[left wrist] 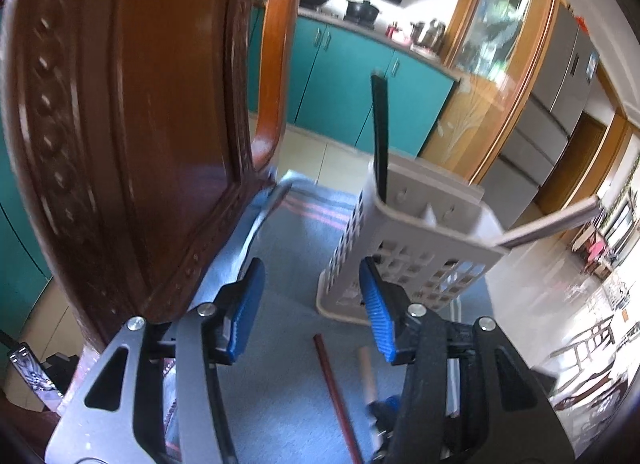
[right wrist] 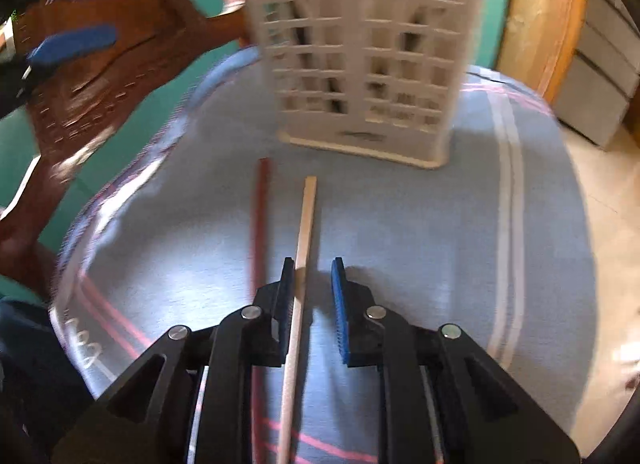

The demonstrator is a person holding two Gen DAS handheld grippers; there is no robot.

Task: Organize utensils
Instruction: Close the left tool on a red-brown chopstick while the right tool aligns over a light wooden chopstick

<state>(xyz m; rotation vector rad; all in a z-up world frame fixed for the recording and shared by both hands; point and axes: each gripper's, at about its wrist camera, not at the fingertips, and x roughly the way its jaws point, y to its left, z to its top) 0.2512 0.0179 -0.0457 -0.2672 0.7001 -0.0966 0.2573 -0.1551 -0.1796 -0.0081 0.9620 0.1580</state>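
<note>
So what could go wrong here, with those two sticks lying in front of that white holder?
1. The right gripper straddles the pale chopstick with only one pad near it; closing off-centre might roll it away.
2. The red chopstick lies close beside the pale one, so it could get nudged or pinched along.
3. The slotted holder looks light, with utensils already leaning inside; a bump from the open left gripper beside it might tip it off the blue cloth.
</note>
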